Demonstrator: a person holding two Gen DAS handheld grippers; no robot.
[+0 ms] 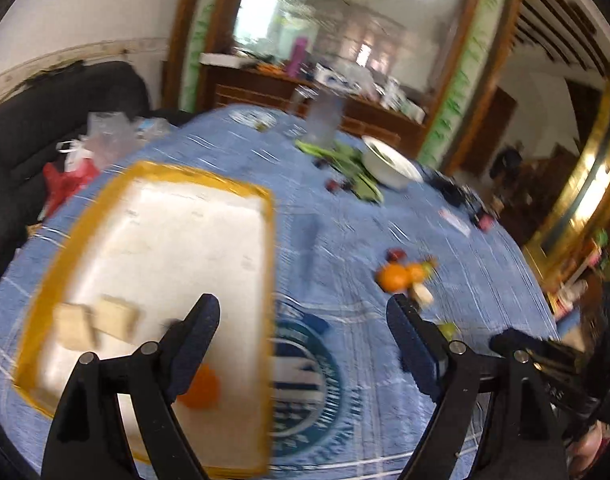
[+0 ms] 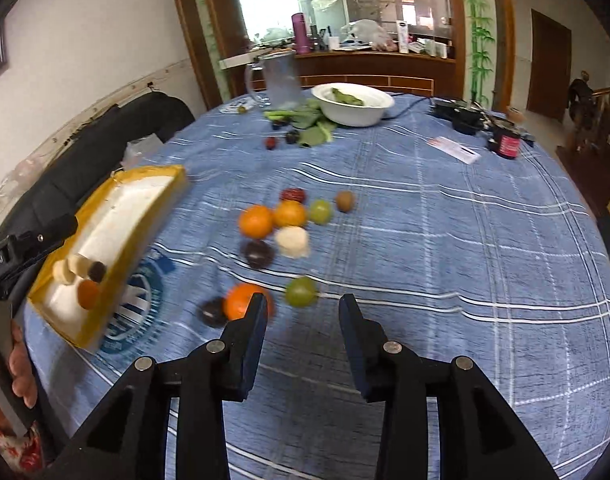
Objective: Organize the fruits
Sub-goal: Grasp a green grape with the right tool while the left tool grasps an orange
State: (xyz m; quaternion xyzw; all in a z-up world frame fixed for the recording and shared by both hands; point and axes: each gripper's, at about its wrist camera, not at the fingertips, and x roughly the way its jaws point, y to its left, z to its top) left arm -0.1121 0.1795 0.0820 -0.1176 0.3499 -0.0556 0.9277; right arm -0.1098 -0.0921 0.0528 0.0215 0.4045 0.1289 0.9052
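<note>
A: How are the right tongs [image 2: 301, 316] standing?

B: They are standing partly open with nothing between the pads, hanging over bare cloth on the desk [image 2: 445, 240]. An orange [image 2: 243, 300] is lying just past the left pad, a green fruit [image 2: 301, 291] just ahead of the gap, and a dark fruit [image 2: 213, 312] beside the orange.

A: And the left tongs [image 1: 303, 334]?

B: They are gaping wide and holding nothing, hanging over the near edge of the tray [image 1: 269, 280]. The left pad is over the white floor of the tray, the right pad over the blue cloth.

A: So which step is this?

B: I am reading it as the gap between two fruits: both hands are free, and the tray is already carrying a few pieces, an orange one [image 1: 203, 390] and some pale slices [image 1: 95, 322] among them.

A: Where is the rest lying?

B: The main cluster [image 2: 289, 222] is sitting mid-desk, well right of the tray: oranges, a green one, a brown one, a dark one, a white one.

A: Next move?

B: Probably the right tongs are needing to drop around the near green fruit or orange, centred so it is not rolling off.
</note>
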